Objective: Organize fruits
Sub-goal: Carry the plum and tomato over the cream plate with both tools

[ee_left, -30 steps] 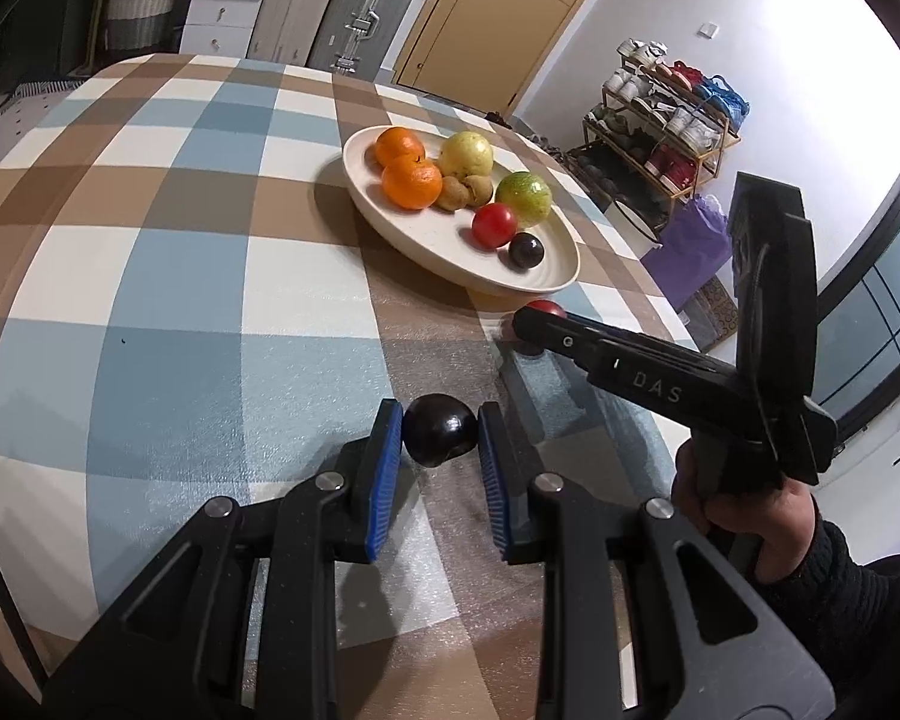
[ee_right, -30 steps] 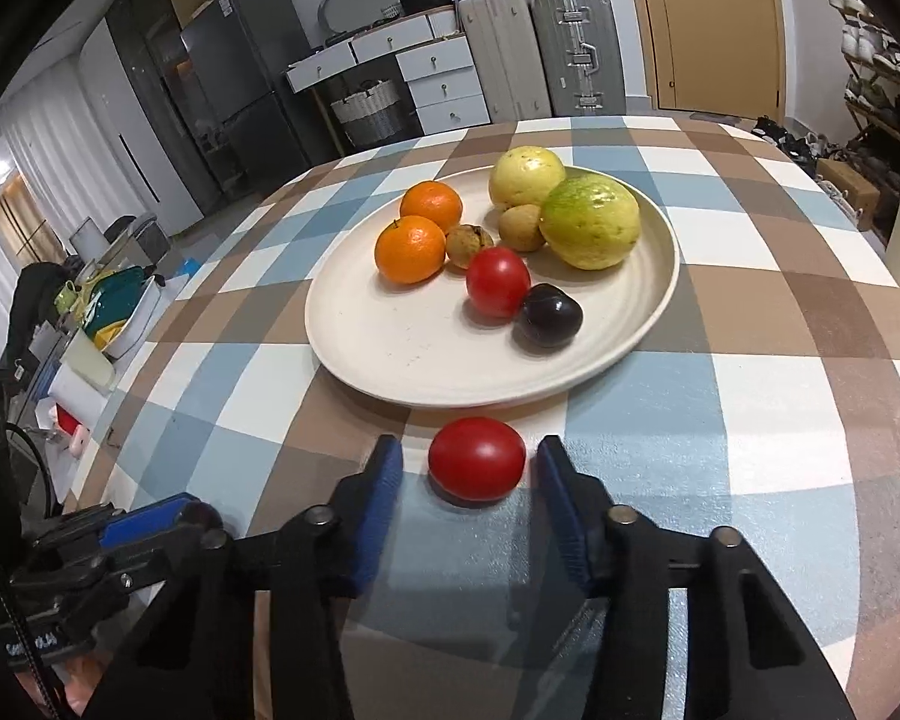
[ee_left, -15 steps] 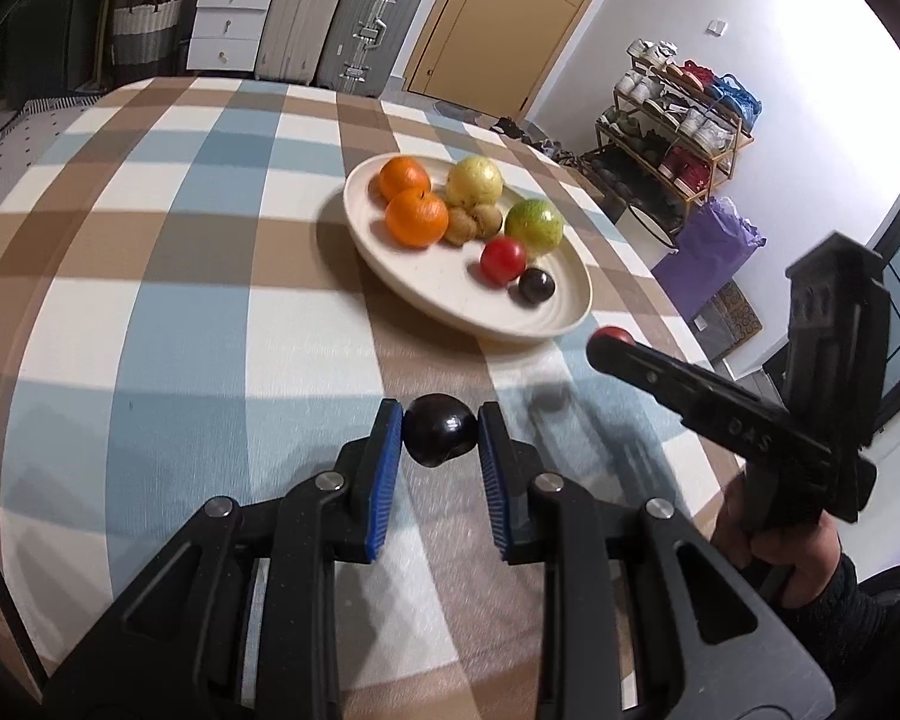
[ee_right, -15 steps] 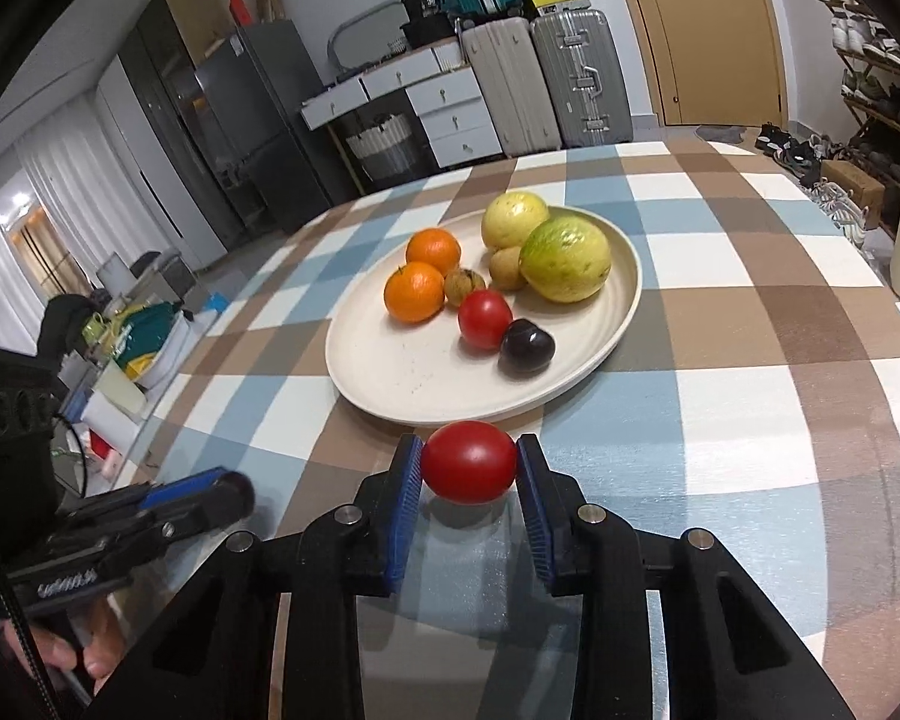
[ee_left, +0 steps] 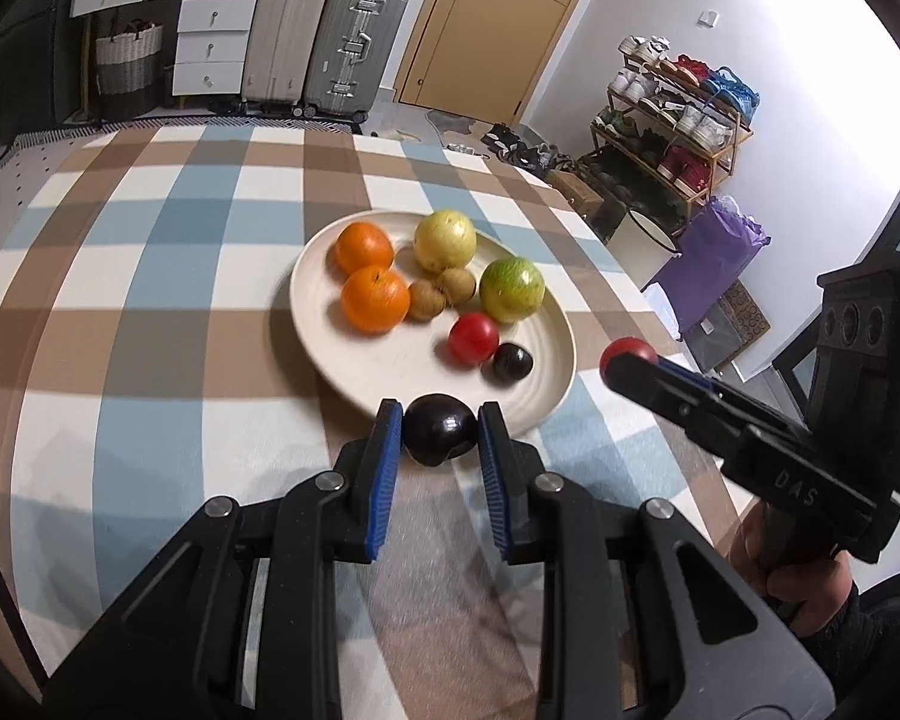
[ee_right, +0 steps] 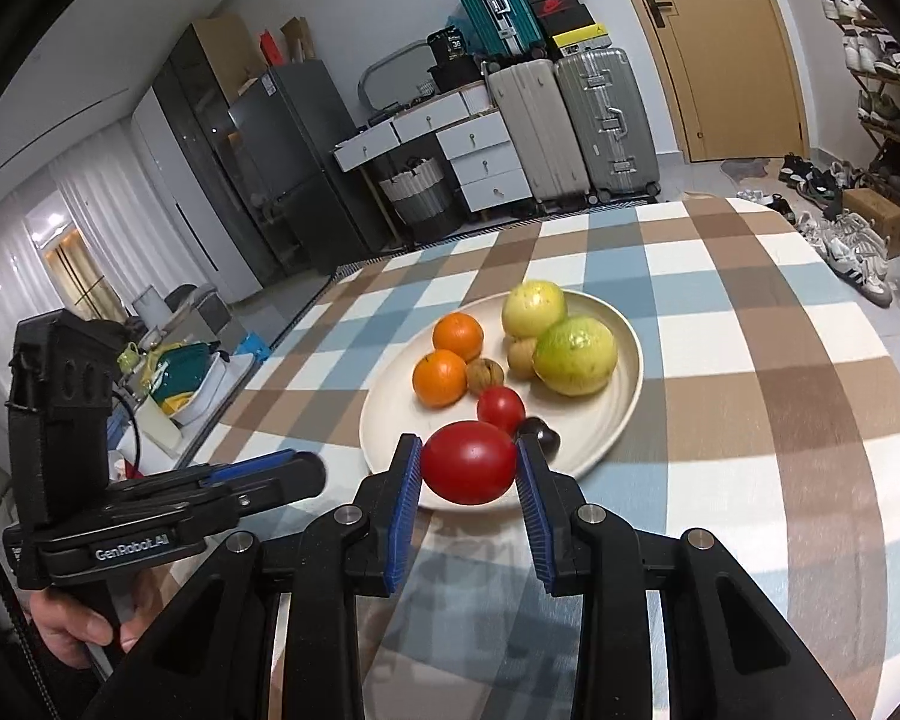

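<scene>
My left gripper (ee_left: 440, 438) is shut on a dark plum (ee_left: 439, 428) and holds it above the near rim of the cream plate (ee_left: 330, 360). My right gripper (ee_right: 468, 468) is shut on a red tomato (ee_right: 468, 462), held over the plate's near edge (ee_right: 630, 384). On the plate lie two oranges (ee_left: 373, 299), a yellow fruit (ee_left: 444, 240), a green fruit (ee_left: 511, 290), two small brown fruits (ee_left: 427, 299), a red tomato (ee_left: 474, 337) and a dark plum (ee_left: 512, 363). The right gripper with its tomato also shows in the left wrist view (ee_left: 627, 357).
The plate stands on a table with a blue, brown and white checked cloth (ee_left: 150, 276). Suitcases (ee_left: 354, 36) and drawers stand beyond the table's far edge, a shoe rack (ee_left: 678, 114) to the right. The left gripper's body shows at left in the right wrist view (ee_right: 150, 516).
Both grippers have lifted their fruit off the cloth and moved toward the plate. The right gripper closed on the red tomato a second ago. The left stayed shut on the plum.
</scene>
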Demonstrator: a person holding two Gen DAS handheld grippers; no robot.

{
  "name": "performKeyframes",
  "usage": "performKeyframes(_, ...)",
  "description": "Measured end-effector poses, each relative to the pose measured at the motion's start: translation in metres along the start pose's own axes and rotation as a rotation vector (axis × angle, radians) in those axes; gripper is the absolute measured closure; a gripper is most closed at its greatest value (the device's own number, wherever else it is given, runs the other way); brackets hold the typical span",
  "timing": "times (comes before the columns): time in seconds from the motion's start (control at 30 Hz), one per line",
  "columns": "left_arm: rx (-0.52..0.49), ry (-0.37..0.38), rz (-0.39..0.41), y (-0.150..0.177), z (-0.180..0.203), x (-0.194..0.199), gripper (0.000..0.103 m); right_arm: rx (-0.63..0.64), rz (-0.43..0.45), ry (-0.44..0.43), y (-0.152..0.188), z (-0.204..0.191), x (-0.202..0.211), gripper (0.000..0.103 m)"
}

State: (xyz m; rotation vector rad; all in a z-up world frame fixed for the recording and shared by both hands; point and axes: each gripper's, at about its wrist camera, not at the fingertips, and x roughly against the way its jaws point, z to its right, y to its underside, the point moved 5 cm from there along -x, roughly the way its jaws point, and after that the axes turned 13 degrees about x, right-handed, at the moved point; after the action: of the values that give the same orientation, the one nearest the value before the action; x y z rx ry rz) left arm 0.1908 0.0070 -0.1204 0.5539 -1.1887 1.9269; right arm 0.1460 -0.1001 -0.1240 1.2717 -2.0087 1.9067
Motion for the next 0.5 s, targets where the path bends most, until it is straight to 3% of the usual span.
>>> performKeyframes(0.5, 0.033, -0.018, -0.057, -0.035, -0.004, -0.049, 0.080, 0.029, -0.043, -0.062, -0.019, -0.006, -0.027, 0.071)
